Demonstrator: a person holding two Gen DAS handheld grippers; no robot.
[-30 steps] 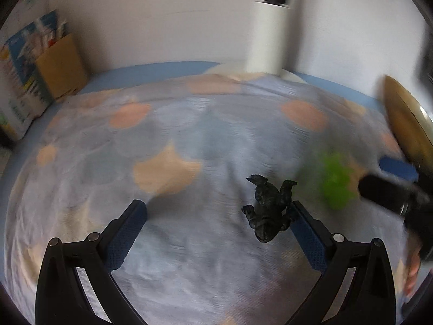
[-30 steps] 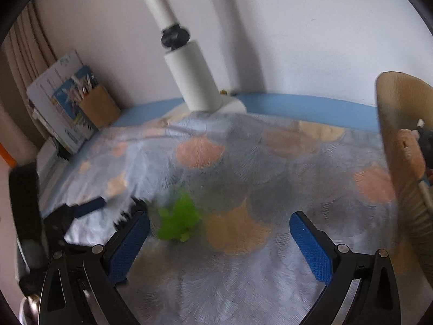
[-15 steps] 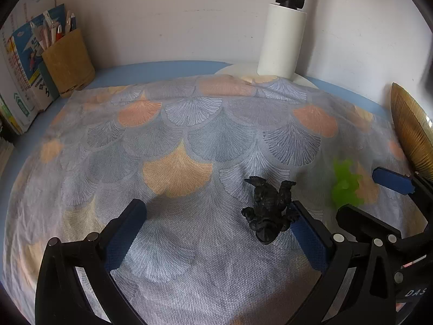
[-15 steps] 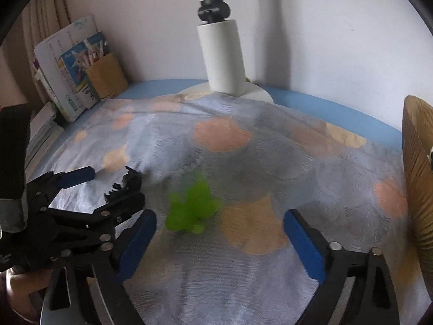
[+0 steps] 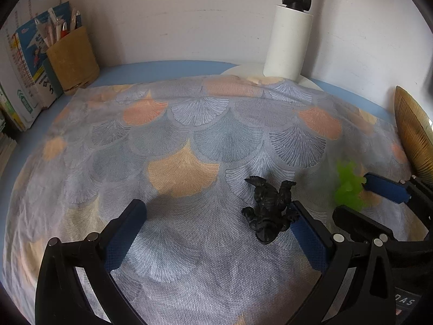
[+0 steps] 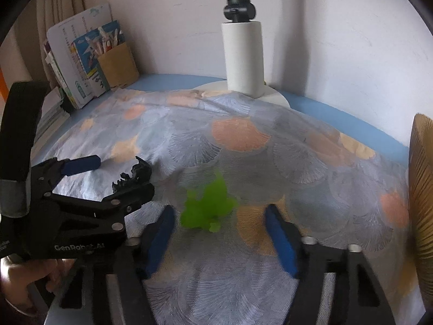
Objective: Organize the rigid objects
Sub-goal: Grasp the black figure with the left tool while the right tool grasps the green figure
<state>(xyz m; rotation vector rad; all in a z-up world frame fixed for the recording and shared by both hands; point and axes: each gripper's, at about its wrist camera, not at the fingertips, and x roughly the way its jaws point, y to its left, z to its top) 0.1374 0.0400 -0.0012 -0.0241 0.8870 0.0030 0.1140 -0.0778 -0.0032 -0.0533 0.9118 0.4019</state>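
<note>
A black toy figure (image 5: 268, 211) lies on the patterned cloth (image 5: 189, 140), against the inner side of my left gripper's right finger. My left gripper (image 5: 216, 233) is open around it, wide apart. The figure also shows in the right wrist view (image 6: 134, 176) beside the left gripper (image 6: 113, 181). A green toy figure (image 6: 208, 205) lies on the cloth between the blue pads of my right gripper (image 6: 220, 233), which is open and narrowing around it. In the left wrist view the green figure (image 5: 349, 187) sits between the right gripper's fingers (image 5: 384, 189).
A white lamp post (image 5: 291, 32) on a round base stands at the back. A brown pen holder (image 5: 71, 59) and books (image 5: 24, 62) stand at the back left. A golden ribbed dish (image 6: 422, 189) stands at the right edge of the cloth.
My right gripper has moved in over the green figure and its fingers have come closer together around it. My left gripper has stayed open around the black figure.
</note>
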